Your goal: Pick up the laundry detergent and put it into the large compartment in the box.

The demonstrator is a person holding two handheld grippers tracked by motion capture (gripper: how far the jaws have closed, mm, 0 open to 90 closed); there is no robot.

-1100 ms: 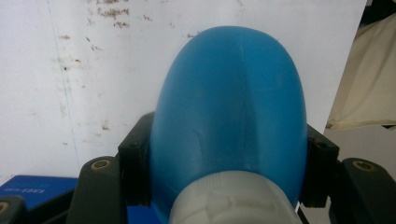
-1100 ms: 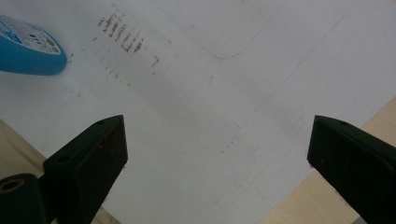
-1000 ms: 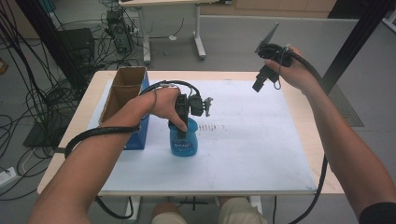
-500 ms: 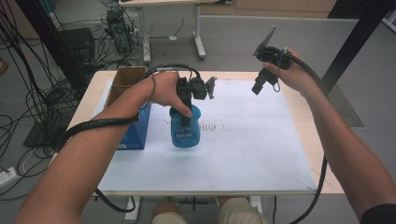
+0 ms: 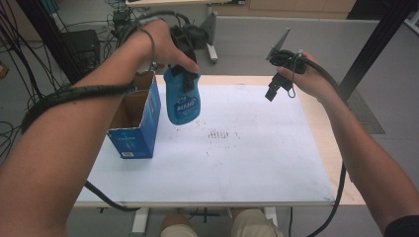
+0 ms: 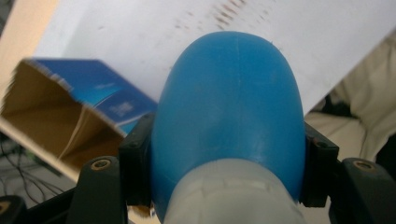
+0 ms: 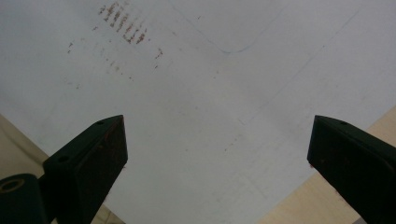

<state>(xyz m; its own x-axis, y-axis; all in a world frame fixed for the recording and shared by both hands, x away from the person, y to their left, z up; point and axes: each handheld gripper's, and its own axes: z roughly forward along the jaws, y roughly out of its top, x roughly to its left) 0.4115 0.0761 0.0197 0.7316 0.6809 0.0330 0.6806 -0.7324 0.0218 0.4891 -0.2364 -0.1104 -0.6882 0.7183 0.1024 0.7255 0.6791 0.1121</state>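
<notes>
The left gripper [image 5: 187, 74] is up in the air above the far left part of the table, its two black jaws clamped on the sides of a blue plastic bottle with a pale cap [image 5: 182, 96]. In the left gripper view the bottle [image 6: 229, 116] bulges between the jaws, pale cap nearest the camera, rounded blue body pointing away. From above, the bottle hangs clear of the white sheet covering the wooden table [image 5: 237, 153], just beside the open blue cardboard box [image 5: 136, 121] standing at the table's left side, brown inside and with its flaps up. The box [image 6: 70, 112] sits lower left in the left gripper view, its opening in sight.

Over on the far right, the right gripper [image 5: 276, 89] is held above the table's far edge, well apart from the bottle. Its jaws stand wide apart with nothing between them, looking down on the white sheet [image 7: 210, 116] and a patch of reddish-brown marks [image 7: 123, 23].
</notes>
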